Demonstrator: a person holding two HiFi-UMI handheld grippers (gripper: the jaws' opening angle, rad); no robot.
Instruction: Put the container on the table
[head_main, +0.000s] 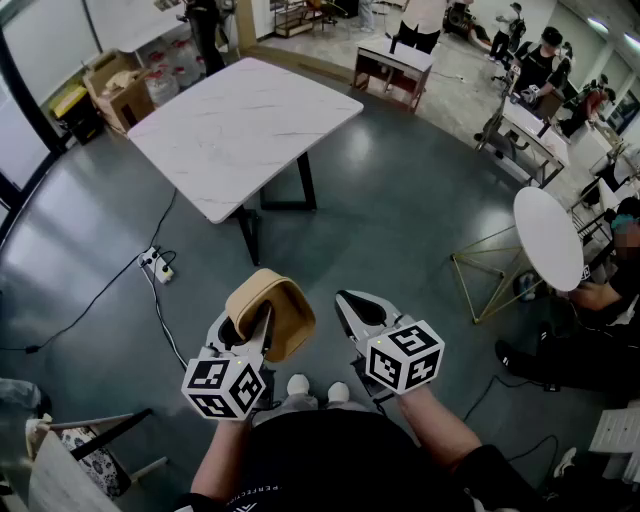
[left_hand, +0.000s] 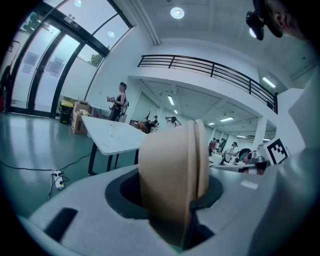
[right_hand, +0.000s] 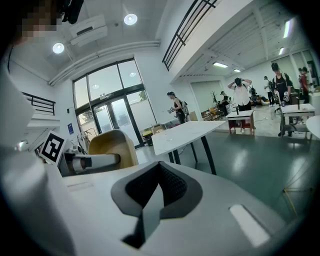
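- Container (head_main: 272, 310): we record a tan, rounded container with its opening turned toward the person. It hangs in the air above the dark grey floor (head_main: 400, 220), touching no surface.
- Left gripper (head_main: 252, 328): clenched on the container. In the left gripper view we see the tan wall standing edge-on between the two jaws, which pinch it near the rim.
- Right gripper (head_main: 350, 302): jaws pressed together with nothing between them. It is held just beside the left gripper, and both point forward and slightly down.
- Table (head_main: 240, 130): white marble-look top on dark legs, ahead of both grippers. Its near corner points toward the person. We find the container short of that corner and well apart from it.
- Floor items: a white power strip (head_main: 158, 265) with trailing cables lies left of the table's near legs.
- Surroundings: a round table (head_main: 548, 238) on a gold wire frame stands at the right. Cardboard boxes (head_main: 125, 90) sit beyond the table's far left edge.
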